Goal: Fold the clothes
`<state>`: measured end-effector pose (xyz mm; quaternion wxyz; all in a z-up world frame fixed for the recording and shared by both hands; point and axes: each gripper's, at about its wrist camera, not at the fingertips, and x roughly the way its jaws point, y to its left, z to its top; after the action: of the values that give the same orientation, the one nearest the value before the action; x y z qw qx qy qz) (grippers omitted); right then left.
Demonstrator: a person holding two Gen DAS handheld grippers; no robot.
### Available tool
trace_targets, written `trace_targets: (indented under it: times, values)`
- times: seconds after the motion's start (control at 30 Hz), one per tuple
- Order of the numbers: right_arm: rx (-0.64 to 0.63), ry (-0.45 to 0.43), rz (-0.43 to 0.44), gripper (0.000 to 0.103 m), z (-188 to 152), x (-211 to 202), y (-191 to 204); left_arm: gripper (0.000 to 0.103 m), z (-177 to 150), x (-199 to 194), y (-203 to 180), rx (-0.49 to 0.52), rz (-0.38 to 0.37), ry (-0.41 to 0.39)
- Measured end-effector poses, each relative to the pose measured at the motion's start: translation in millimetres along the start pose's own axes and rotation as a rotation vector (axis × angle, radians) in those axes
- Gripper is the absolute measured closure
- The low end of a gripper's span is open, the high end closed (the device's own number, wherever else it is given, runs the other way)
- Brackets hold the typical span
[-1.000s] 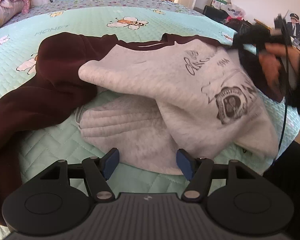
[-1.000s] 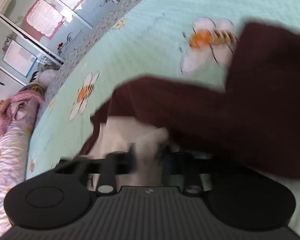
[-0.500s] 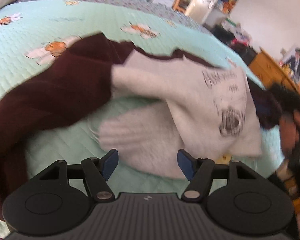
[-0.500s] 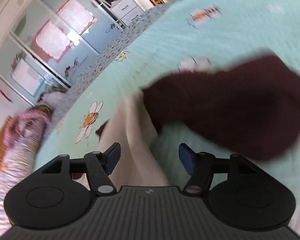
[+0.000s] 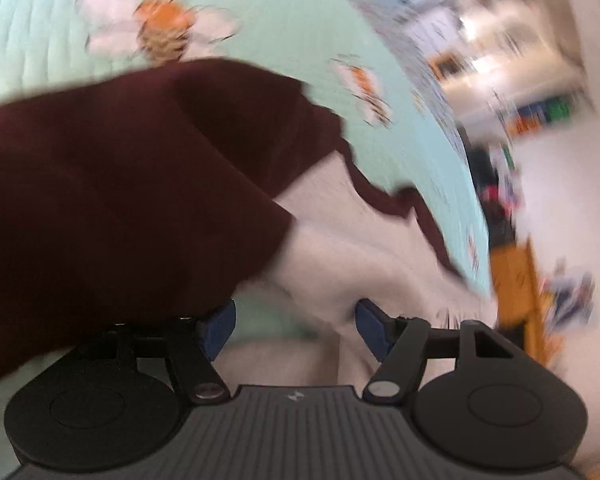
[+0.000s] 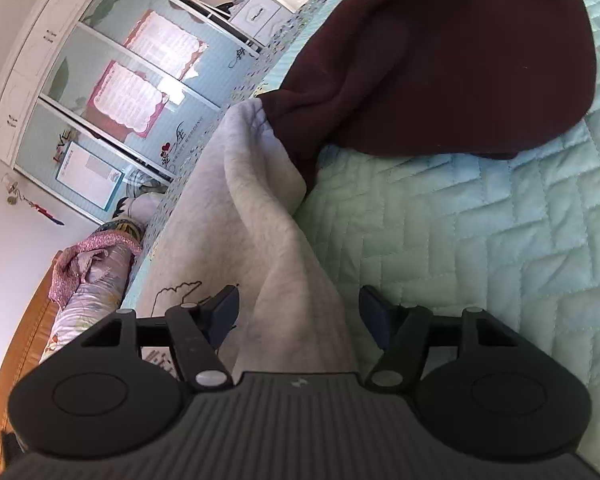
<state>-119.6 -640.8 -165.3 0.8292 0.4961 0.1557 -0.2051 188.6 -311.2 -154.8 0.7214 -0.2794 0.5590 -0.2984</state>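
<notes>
**Both grippers loose over a half-folded sweatshirt: the fold could slip**

The right gripper (image 6: 298, 310) has its jaws spread; they have just been opening, and a ridge of the sweatshirt's grey body (image 6: 260, 216) runs between the blue pads without being pinched. Ahead of that gripper and to its right, a maroon sleeve (image 6: 440, 52) lies on the quilted mint bedspread (image 6: 480, 240), well clear of the jaws.

The left gripper (image 5: 296, 322) is spread as well. The view is motion-blurred, but maroon cloth (image 5: 120, 200) drapes over its left finger while grey fabric sits just ahead of and between the pads, gripped by neither.

Judged from this, the main risk is a bad next grasp. Closing on the raised grey ridge could catch several layers at once and drag the whole garment instead of turning one edge. The maroon cloth resting on the left finger could snag and be pulled along as that hand travels, undoing whatever fold lies beneath. The soft fleece will likely slump wherever it is released, so the sleeve may bunch.
</notes>
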Motion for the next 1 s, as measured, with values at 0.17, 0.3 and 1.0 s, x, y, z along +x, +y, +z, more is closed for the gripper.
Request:
trace_targets:
  times: [0.17,0.3,1.0]
  values:
    - [0.017,0.010,0.035,0.034,3.3,-2.1,-3.5,0.076,52.4,-4.5,-51.5,0.180,-0.018,-0.132]
    - [0.021,0.062,0.095,0.034,1.7,-4.4,0.2,0.063,78.3,-36.4,-98.3,0.297,0.042,-0.275]
    - [-0.163,0.138,0.087,0.093,-36.4,-81.3,61.3,0.059,-101.0,-58.5,-40.1,0.767,0.063,0.093]
